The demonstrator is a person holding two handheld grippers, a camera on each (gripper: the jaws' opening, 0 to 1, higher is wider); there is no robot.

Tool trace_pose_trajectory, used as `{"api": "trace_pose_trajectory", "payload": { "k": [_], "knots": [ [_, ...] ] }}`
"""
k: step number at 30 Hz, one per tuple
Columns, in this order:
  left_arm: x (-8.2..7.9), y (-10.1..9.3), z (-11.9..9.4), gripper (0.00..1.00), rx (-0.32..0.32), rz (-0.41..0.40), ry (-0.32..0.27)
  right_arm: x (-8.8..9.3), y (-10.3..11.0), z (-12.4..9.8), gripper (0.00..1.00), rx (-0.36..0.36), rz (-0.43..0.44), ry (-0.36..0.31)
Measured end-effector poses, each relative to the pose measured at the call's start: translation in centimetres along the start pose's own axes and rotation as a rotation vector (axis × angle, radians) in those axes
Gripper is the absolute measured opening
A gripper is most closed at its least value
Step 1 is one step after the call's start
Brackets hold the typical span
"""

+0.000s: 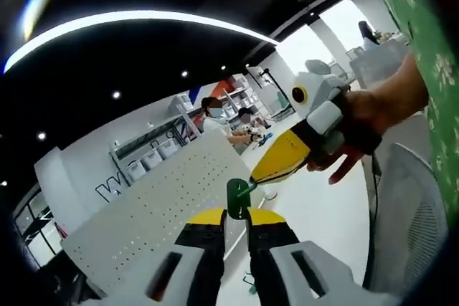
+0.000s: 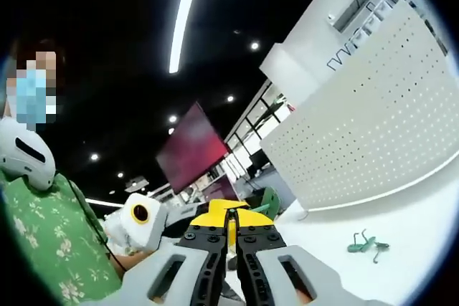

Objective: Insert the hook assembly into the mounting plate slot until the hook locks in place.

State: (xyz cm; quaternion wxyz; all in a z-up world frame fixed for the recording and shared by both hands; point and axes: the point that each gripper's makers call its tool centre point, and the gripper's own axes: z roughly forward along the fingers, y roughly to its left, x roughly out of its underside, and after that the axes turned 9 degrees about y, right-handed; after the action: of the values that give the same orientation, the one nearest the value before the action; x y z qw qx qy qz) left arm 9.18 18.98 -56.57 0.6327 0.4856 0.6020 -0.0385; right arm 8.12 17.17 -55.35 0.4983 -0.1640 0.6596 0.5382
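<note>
Dark ceiling (image 1: 179,41) with small round downlights and a long curved light strip (image 1: 136,18), upper left of the left gripper view. Same strip (image 2: 185,16) runs near-vertical at the top of the right gripper view. White wall (image 1: 86,159) mid-left with partial dark lettering. Shelving rack (image 1: 150,150) with white bins against it. White surface (image 2: 401,227) at lower right of the right gripper view. Dark red screen (image 2: 192,147) at centre. White mesh chair back (image 1: 412,227) at lower right of the left gripper view.
</note>
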Motion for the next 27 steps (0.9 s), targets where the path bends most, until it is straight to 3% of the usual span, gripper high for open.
{"api": "trace_pose_trajectory", "payload": {
  "k": [8,13,27],
  "knots": [
    [-0.1,-0.1,0.4,0.11,-0.065,0.095,0.056,0.2,-0.1,0.4,0.01,0.026,0.004,-0.004],
    [-0.3,-0.4,0.7,0.11,-0.060,0.124,0.068,0.3,0.0,0.6,0.01,0.033,-0.002,-0.004],
    [-0.7,-0.2,1.2,0.09,-0.076,0.115,0.063,0.4,0.3,1.0,0.01,0.051,-0.023,-0.018]
  ]
}}
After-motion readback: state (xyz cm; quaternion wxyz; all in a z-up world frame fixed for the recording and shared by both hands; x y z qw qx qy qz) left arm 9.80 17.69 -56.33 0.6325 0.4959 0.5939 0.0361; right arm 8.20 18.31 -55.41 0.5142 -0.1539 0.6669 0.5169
